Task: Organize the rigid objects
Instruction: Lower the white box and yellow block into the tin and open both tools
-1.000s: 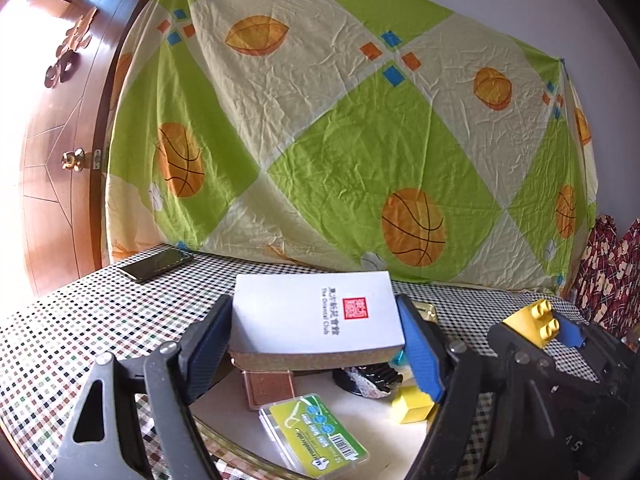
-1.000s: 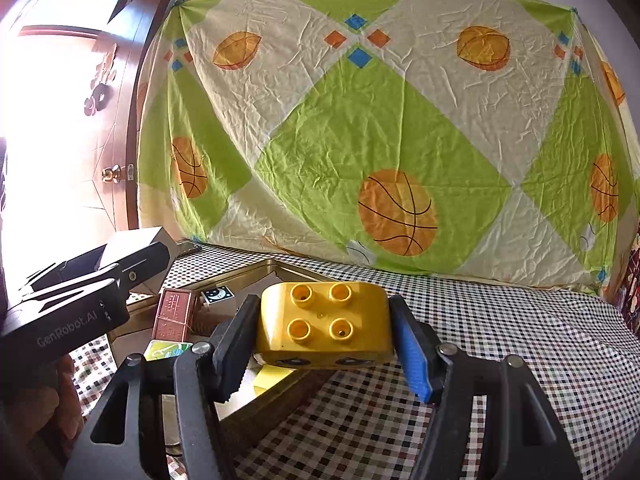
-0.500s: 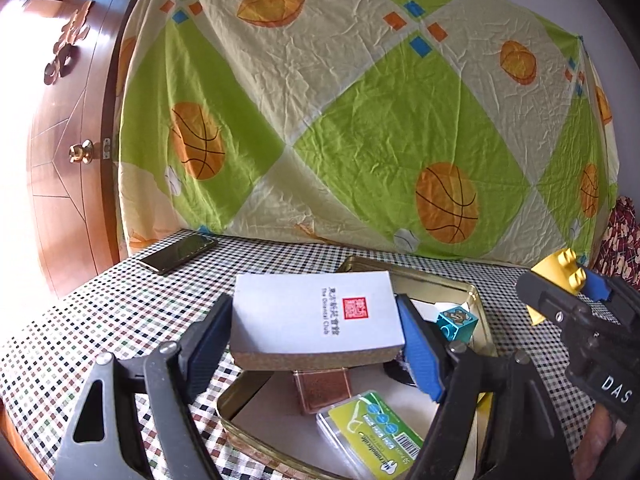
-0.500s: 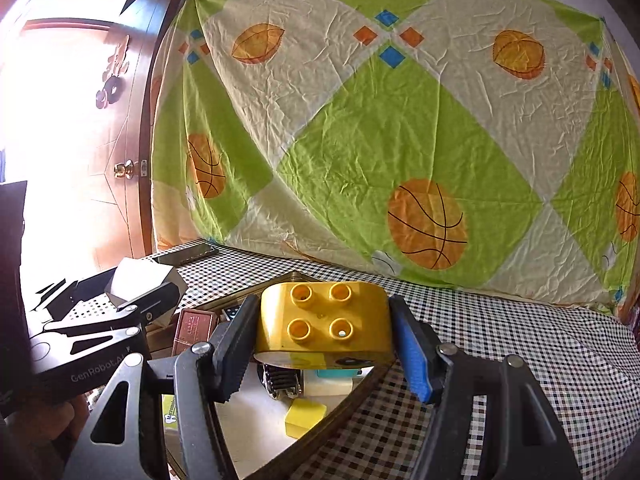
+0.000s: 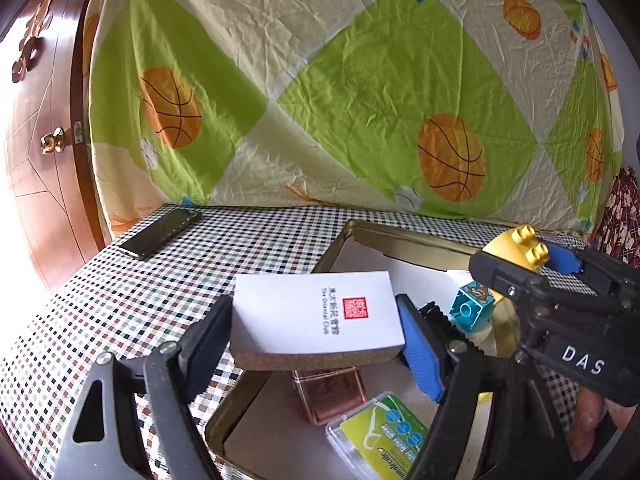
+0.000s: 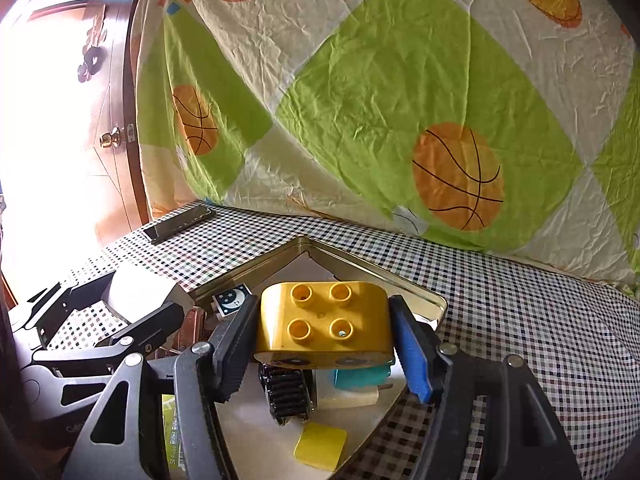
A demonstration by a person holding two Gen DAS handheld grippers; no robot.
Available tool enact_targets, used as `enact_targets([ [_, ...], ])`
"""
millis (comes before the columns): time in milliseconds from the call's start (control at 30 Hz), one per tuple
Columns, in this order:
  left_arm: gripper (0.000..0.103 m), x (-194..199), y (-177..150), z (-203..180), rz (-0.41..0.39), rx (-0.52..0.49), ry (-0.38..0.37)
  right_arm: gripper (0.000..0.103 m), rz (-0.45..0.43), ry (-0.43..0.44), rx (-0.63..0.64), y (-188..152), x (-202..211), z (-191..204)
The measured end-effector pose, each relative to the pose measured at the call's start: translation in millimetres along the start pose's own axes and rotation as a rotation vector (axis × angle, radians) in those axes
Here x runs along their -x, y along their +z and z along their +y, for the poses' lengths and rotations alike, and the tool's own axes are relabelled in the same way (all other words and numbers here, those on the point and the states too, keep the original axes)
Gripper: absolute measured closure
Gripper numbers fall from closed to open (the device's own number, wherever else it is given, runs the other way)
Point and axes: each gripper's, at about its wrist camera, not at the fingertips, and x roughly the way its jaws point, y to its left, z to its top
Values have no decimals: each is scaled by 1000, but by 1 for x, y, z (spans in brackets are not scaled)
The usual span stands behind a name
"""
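Over the checked table point(image 5: 120, 304), left jaws clamping white box point(image 5: 316, 316), right jaws yellow brick point(image 6: 324, 320).

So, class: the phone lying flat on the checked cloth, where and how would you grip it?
Take the phone across its narrow width, pads on the two long edges, coming from above: it lies flat and thin, and the cloth around it is bare.

Both tongs are pointing forward and slightly down: the left tongs point(image 5: 316, 334) are clamping a white box point(image 5: 316, 316), the right tongs point(image 6: 322, 334) a yellow brick point(image 6: 320, 320).
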Motion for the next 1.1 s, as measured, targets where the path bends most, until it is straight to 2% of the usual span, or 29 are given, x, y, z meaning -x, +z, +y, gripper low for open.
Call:
enact_targets([
  [133,23,-9,-2,-3,34,-26,3,37,33,-12,3,-1,-12,0],
  [300,23,-16,-6,-6,66,-42,-4,37,68,15,-13,-7,-19,-2],
  [400,22,-15,-8,-7,67,-43,-6,29,68,40,-17,-9,-16,-1],
  [433,21,-14,-8,-7,68,-40,-9,28,61,39,-14,-10,-14,0],
  [567,4,-6,-10,-8,52,-37,-16,24,31,20,-2,-12,-1,2],
  [633,1,0,-11,-9,39,-36,-15,23,13,17,-3,-14,8,1],
  [733,1,9,-12,-10,24,-36,-14,21,-12,17,-6,-16,24,0],
  [800,1,15,-12,-9,16,-30,1,14,-37,10,-5,-18,35,0],
  [1100,0,56,-2,2,-52,-3,35,8,-129,-18,-19,-9,82,-1],
])
